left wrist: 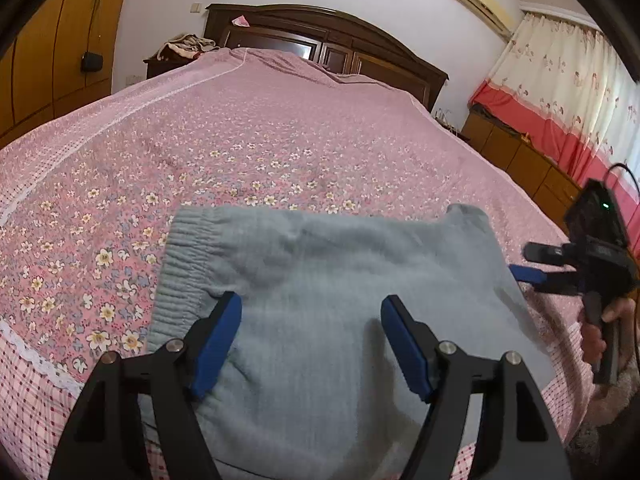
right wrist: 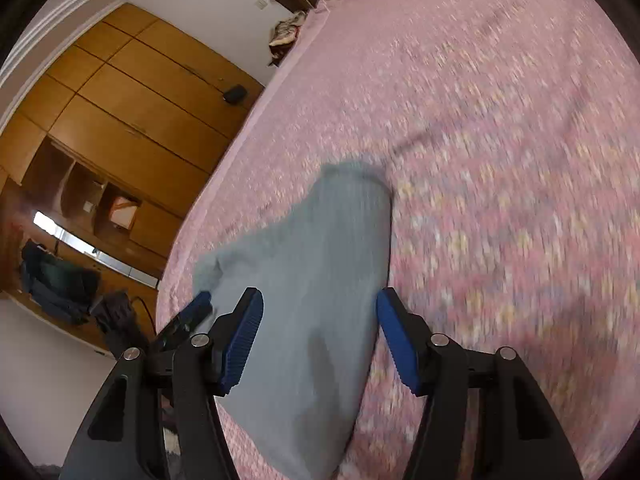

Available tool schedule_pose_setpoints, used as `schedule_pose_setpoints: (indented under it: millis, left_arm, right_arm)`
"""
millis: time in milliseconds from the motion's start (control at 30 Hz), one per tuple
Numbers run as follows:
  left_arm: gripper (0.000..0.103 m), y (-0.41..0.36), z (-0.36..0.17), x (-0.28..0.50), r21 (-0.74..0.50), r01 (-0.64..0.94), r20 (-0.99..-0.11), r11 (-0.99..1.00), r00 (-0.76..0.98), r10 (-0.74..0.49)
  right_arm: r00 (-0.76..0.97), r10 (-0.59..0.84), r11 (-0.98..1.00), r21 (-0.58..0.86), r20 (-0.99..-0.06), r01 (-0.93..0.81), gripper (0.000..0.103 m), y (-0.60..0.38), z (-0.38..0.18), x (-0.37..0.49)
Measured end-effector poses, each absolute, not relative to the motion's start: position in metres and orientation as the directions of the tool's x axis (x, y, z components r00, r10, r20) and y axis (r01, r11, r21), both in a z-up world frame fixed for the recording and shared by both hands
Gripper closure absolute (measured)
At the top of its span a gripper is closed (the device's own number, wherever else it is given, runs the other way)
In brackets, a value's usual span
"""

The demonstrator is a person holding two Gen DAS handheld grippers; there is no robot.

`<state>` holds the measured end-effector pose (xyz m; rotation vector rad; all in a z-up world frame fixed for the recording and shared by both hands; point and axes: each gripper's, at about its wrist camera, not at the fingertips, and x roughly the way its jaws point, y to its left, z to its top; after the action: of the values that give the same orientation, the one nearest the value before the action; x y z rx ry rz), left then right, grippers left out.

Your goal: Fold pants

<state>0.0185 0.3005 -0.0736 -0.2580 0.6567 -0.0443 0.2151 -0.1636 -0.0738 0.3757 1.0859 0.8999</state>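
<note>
The grey-blue pants [left wrist: 320, 280] lie folded flat on the pink flowered bedspread [left wrist: 240, 140], ribbed waistband at the left. My left gripper [left wrist: 311, 320] is open just above the near part of the pants, holding nothing. My right gripper [right wrist: 319, 316] is open over the same pants [right wrist: 312, 280], which run away from it in a blurred right wrist view. The right gripper also shows in the left wrist view [left wrist: 528, 274] at the pants' right edge, held by a hand.
A dark wooden headboard [left wrist: 328, 36] stands at the far end of the bed. Wooden wardrobes [right wrist: 120, 100] line the left side. Low cabinets [left wrist: 516, 156] and curtains [left wrist: 560, 80] are on the right. A bedside table holds a cloth pile [left wrist: 184, 46].
</note>
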Motion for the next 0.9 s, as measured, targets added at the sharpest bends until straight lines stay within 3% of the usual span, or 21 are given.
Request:
schedule_pose_setpoints:
  millis: [200, 467, 533, 600, 667, 767, 833, 900]
  left_arm:
    - [0.027, 0.300, -0.073, 0.015, -0.225, -0.027, -0.598, 0.974, 0.793, -0.116]
    - [0.026, 0.293, -0.074, 0.014, -0.186, -0.036, -0.605, 0.982, 0.792, -0.086]
    - [0.025, 0.289, -0.074, 0.014, -0.173, -0.037, -0.608, 0.984, 0.791, -0.077]
    - [0.025, 0.288, -0.075, 0.014, -0.169, -0.038, -0.608, 0.985, 0.790, -0.074]
    - [0.025, 0.288, -0.075, 0.013, -0.169, -0.037, -0.606, 0.985, 0.792, -0.074]
    - [0.025, 0.286, -0.075, 0.011, -0.164, -0.039, -0.603, 0.986, 0.795, -0.069]
    - [0.025, 0.283, -0.073, 0.008, -0.160, -0.037, -0.597, 0.986, 0.799, -0.067]
    - [0.026, 0.277, -0.071, 0.007, -0.136, -0.053, -0.616, 0.989, 0.787, -0.043]
  right_arm:
    - [0.022, 0.825, 0.521, 0.744, -0.565, -0.419, 0.041, -0.136, -0.099, 0.255]
    - [-0.257, 0.778, 0.382, 0.756, -0.574, -0.532, 0.041, -0.125, -0.102, 0.203]
    - [-0.266, 0.764, 0.370, 0.737, -0.587, -0.565, 0.041, -0.123, -0.103, 0.194]
    - [-0.263, 0.802, 0.359, 0.785, -0.536, -0.505, 0.043, -0.119, -0.112, 0.205]
    - [-0.235, 0.839, 0.354, 0.821, -0.490, -0.448, 0.054, -0.117, -0.120, 0.218]
    - [-0.201, 0.853, 0.379, 0.837, -0.481, -0.395, 0.085, -0.117, -0.130, 0.223]
    - [-0.195, 0.862, 0.388, 0.857, -0.468, -0.340, 0.092, -0.118, -0.130, 0.225]
    - [-0.168, 0.842, 0.432, 0.827, -0.513, -0.360, 0.094, -0.126, -0.118, 0.221]
